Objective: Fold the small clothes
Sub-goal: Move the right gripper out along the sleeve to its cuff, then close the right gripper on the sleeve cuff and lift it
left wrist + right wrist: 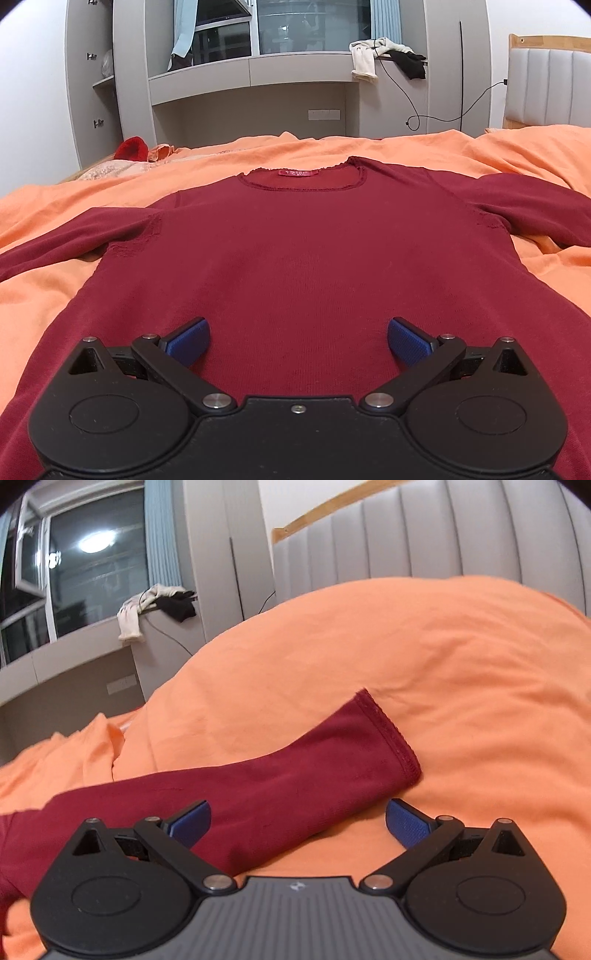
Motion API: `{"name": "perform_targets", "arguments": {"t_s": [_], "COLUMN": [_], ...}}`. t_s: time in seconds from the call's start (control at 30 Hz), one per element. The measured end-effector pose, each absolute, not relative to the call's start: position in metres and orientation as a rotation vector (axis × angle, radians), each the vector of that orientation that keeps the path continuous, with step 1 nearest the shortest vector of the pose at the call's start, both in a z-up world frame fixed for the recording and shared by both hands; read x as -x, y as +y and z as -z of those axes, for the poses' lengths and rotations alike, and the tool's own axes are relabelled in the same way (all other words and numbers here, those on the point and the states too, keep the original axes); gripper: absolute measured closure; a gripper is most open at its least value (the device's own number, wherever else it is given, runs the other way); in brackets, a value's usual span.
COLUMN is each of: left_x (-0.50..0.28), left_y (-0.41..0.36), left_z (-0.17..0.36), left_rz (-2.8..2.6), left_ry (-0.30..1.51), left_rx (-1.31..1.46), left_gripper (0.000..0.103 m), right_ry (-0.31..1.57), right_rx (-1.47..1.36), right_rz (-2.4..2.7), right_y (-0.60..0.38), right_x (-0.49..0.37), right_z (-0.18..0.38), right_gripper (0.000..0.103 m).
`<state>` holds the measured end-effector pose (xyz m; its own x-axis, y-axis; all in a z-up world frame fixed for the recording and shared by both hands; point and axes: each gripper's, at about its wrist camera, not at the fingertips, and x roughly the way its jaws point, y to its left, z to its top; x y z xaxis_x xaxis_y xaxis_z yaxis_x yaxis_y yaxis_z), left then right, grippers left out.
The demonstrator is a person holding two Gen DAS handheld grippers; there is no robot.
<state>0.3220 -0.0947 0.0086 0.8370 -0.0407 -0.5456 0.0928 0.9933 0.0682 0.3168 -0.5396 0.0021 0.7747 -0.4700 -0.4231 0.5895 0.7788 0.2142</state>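
A dark red long-sleeved top [295, 251] lies flat on an orange bedsheet [44, 295], collar at the far end, hem near, both sleeves spread out to the sides. That spread-out lay looks deliberate: with the body smoothed and the arms out, each sleeve can be turned in over the chest as a first fold, which has not begun.

At the far left edge of the bed sits a small red bundle [131, 147], too small to tell what it is. The left gripper [298, 341] hovers over the lower middle of the top, its blue pads wide apart and holding nothing; it seems placed to steady the body or take the hem.

Further right, the right gripper [297, 821] is low over the right sleeve [295, 771], also spread wide and empty. Its left pad is over the sleeve cloth and its right pad over bare sheet, so the sleeve's near edge runs between the fingers, short of the cuff [391, 734]. Likely it is lining up to pinch that sleeve.

No basket or box shows. The windowsill beyond carries loose white and black clothes [384, 59].
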Motion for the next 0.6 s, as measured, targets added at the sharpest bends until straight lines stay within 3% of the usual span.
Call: {"name": "perform_targets", "arguments": {"t_s": [0.1,0.23,0.4,0.57,0.6], "left_x": [-0.322,-0.323,-0.322,-0.322,-0.322], "left_y": [-0.096,-0.096,-0.096,-0.096,-0.096], "left_z": [-0.008,-0.008,-0.008,-0.007,-0.007], "left_rz": [0.069,0.069,0.069,0.069,0.069], "left_ry": [0.571,0.571,0.571,0.571,0.571], "left_rx": [-0.099,-0.098,-0.098,-0.098,-0.098], "left_gripper": [0.000,0.000,0.000,0.000,0.000], "right_ry": [0.309,0.258,0.235,0.259,0.261], "right_rx": [-0.381,-0.425,-0.441,-0.459,-0.455], "right_rz": [0.579,0.614,0.698,0.760,0.771], "right_y": [-0.540,-0.548,-0.562,-0.574,-0.574], "right_x": [-0.313,-0.305,-0.302,-0.307,-0.308], "right_z": [-0.001,-0.003,-0.007,-0.001,0.000], "right_gripper": [0.000,0.010,0.013,0.030,0.041]}}
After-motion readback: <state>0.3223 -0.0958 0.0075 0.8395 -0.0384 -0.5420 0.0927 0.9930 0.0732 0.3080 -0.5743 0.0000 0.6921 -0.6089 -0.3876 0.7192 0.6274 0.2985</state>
